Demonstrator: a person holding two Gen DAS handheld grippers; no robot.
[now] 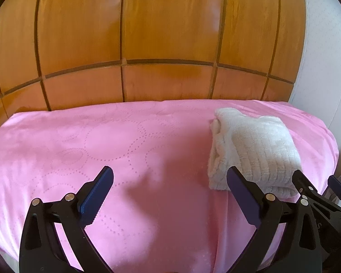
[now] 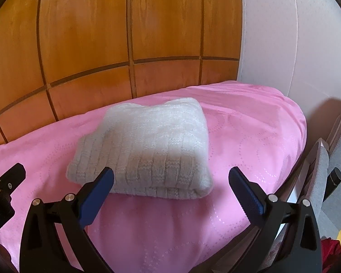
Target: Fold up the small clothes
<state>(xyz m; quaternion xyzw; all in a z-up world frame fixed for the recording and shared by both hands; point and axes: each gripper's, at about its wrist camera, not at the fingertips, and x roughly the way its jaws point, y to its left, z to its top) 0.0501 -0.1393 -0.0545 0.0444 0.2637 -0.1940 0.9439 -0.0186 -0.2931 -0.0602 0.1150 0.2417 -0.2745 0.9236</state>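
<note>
Against orange wood-panelled wall [image 2: 84, 45]: pink dotted-circle bedspread [image 1: 125, 141], folded cream knit garment [image 2: 147, 145] resting on it. My left tongs [image 1: 169, 179] and right tongs [image 2: 170, 179] gape, holding nothing.

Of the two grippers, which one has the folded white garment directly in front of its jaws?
The right gripper: the folded white knit garment lies straight ahead of its open jaws. The left gripper faces bare pink bedcover, with the garment off to its right.

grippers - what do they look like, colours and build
Both match: the left gripper and right gripper have black, angular plastic frames with cut-out slots, silver round pivot pins at the joints, and flat dark-blue ridged pads on the fingers. No cables or sleeves show.
</note>
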